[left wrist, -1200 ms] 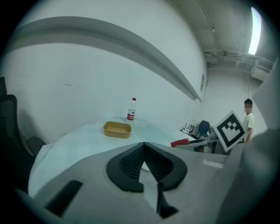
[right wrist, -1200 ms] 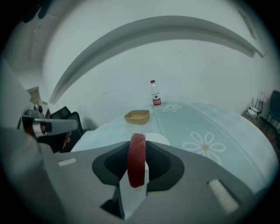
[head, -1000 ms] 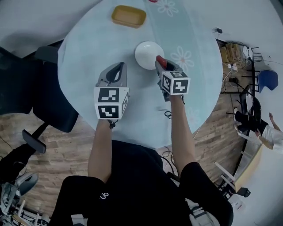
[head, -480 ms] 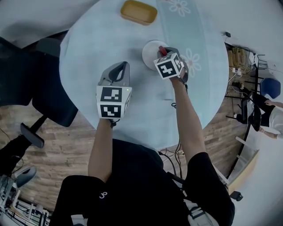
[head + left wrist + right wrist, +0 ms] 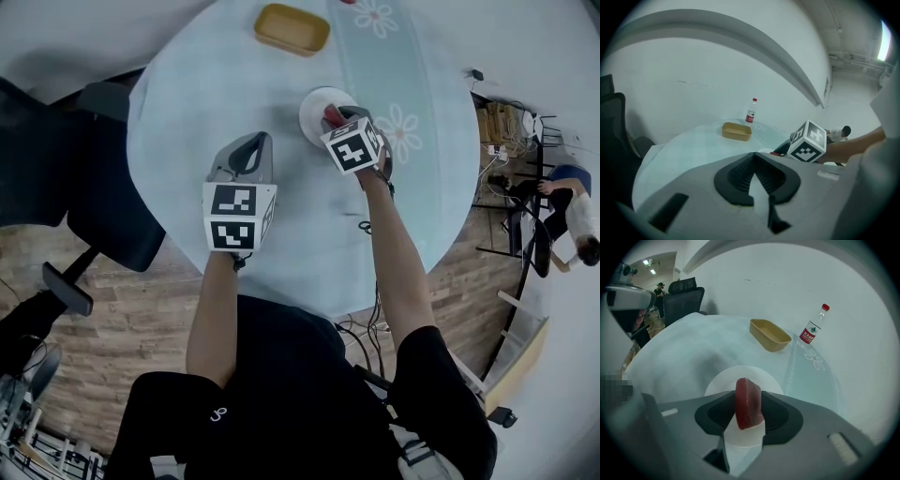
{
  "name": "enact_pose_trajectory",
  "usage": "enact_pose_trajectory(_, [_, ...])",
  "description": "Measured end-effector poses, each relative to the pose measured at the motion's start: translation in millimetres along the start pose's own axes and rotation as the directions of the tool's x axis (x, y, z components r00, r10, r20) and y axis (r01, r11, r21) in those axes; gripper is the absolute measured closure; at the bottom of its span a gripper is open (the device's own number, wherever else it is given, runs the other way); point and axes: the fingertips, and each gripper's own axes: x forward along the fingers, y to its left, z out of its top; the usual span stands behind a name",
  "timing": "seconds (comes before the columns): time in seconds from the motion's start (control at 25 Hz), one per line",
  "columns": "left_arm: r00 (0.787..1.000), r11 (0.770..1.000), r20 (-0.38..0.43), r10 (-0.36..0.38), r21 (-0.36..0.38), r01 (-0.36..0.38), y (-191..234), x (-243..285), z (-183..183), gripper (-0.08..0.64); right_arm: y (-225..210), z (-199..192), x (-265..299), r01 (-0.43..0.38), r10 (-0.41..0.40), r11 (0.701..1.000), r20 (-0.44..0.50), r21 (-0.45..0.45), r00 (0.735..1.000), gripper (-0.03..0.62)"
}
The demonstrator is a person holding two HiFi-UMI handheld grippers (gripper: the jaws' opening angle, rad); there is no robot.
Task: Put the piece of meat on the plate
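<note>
A dark red piece of meat [image 5: 748, 401] stands on edge between the jaws of my right gripper [image 5: 747, 416], just above the white plate [image 5: 740, 376]. The jaws are opening: a gap shows on the meat's left side, while its right side still leans on the other pad. In the head view the right gripper [image 5: 339, 120] hangs over the near rim of the plate [image 5: 314, 101], pointing steeply down. My left gripper [image 5: 246, 150] hovers over the table to the left of the plate, its jaws [image 5: 754, 157] together with nothing in them.
A shallow yellow tray [image 5: 292, 28] sits at the far side of the round pale blue table [image 5: 187, 103], with a small water bottle [image 5: 813, 326] near it. A dark office chair [image 5: 103, 197] stands left of the table. A person [image 5: 577, 211] is at the far right.
My right gripper rolled, tipped down and moved over the plate with the meat. Its jaws have spread apart around the meat. The left gripper stayed nearly still.
</note>
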Motion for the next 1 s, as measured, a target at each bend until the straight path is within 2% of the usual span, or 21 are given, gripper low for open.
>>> enact_pose_trajectory(0.12, [1.0, 1.0, 0.008, -0.002, 0.002, 0.002, -2.7, -7.7, 1.5, 0.561, 8.8, -2.8, -5.4, -0.054, 0.052, 0.996, 0.03, 0.074, 0.998, 0.402])
enact_pose_trajectory(0.24, [1.0, 1.0, 0.022, 0.0, 0.006, 0.0, -6.9, -14.9, 6.5, 0.561, 12.9, -2.3, -18.7, -0.101, 0.084, 0.98, 0.099, 0.174, 0.992, 0.394])
enact_pose_trajectory(0.36, [0.999, 1.0, 0.038, -0.001, 0.013, 0.001, -10.1, -22.0, 12.3, 0.561, 6.2, 6.6, -46.4, -0.108, 0.043, 0.949, 0.219, 0.297, 0.975, 0.419])
enact_pose_trajectory(0.44, [0.999, 1.0, 0.053, -0.008, 0.021, 0.007, -14.2, -29.2, 16.0, 0.561, -0.6, 14.7, -77.8, -0.114, -0.027, 0.908, 0.326, 0.404, 0.945, 0.472])
enact_pose_trajectory(0.52, [0.997, 0.999, 0.073, -0.022, 0.035, 0.02, -22.0, -37.5, 21.1, 0.561, -6.8, 19.2, -116.7, -0.13, -0.115, 0.855, 0.427, 0.502, 0.897, 0.515])
enact_pose_trajectory(0.6, [0.994, 0.998, 0.1, -0.043, 0.05, 0.038, -34.0, -44.2, 28.4, 0.561, -11.9, 19.6, -157.5, -0.16, -0.204, 0.801, 0.514, 0.577, 0.833, 0.584])
enact_pose_trajectory(0.72, [0.984, 0.994, 0.158, -0.08, 0.082, 0.068, -58.3, -55.1, 39.5, 0.561, -9.7, 16.3, -215.1, -0.236, -0.297, 0.747, 0.629, 0.622, 0.718, 0.584])
enact_pose_trajectory(0.8, [0.973, 0.989, 0.204, -0.105, 0.119, 0.082, -78.2, -64.5, 49.0, 0.561, -5.8, 11.9, -252.8, -0.272, -0.347, 0.734, 0.688, 0.622, 0.638, 0.584])
enact_pose_trajectory(0.88, [0.962, 0.983, 0.244, -0.122, 0.164, 0.083, -100.1, -74.9, 60.4, 0.561, -4.7, 5.3, -287.4, -0.284, -0.389, 0.735, 0.726, 0.616, 0.568, 0.584])
enact_pose_trajectory(0.92, [0.957, 0.979, 0.261, -0.128, 0.187, 0.08, -110.7, -80.0, 65.9, 0.561, -4.7, 1.4, -301.8, -0.281, -0.405, 0.738, 0.736, 0.614, 0.543, 0.584])
enact_pose_trajectory(1.0, [0.948, 0.972, 0.287, -0.134, 0.225, 0.07, -129.1, -90.2, 74.0, 0.561, -2.6, -5.8, -324.1, -0.258, -0.422, 0.753, 0.745, 0.605, 0.517, 0.584])
